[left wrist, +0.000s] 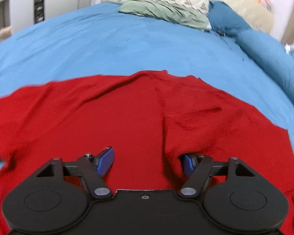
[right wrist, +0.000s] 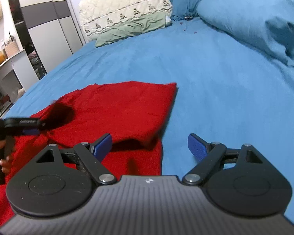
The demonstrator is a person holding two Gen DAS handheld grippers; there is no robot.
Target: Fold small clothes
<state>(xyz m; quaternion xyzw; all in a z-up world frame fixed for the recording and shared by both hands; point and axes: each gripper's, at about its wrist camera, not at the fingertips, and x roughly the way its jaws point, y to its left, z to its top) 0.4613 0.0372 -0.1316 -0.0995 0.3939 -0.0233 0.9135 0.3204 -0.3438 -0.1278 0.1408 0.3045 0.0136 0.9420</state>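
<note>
A red garment (left wrist: 127, 117) lies spread on the blue bed sheet (left wrist: 127, 45). My left gripper (left wrist: 147, 162) hangs low over its near part, jaws apart. A raised crease of the red cloth runs between the blue fingers, close to the right-hand finger (left wrist: 188, 164), and the pads do not press on it. In the right wrist view the red garment (right wrist: 117, 107) shows a folded upper layer with a straight right edge. My right gripper (right wrist: 150, 147) stands wide open over that edge, nothing between its fingers. The left gripper (right wrist: 32, 127) appears blurred at the far left, a hand (right wrist: 4, 156) behind it.
A green cloth (right wrist: 133, 28) lies at the head of the bed against a cream headboard cover (right wrist: 127, 9). A bunched blue duvet (right wrist: 254, 19) fills the right side. A wardrobe (right wrist: 45, 19) and a shelf (right wrist: 5, 62) stand left of the bed.
</note>
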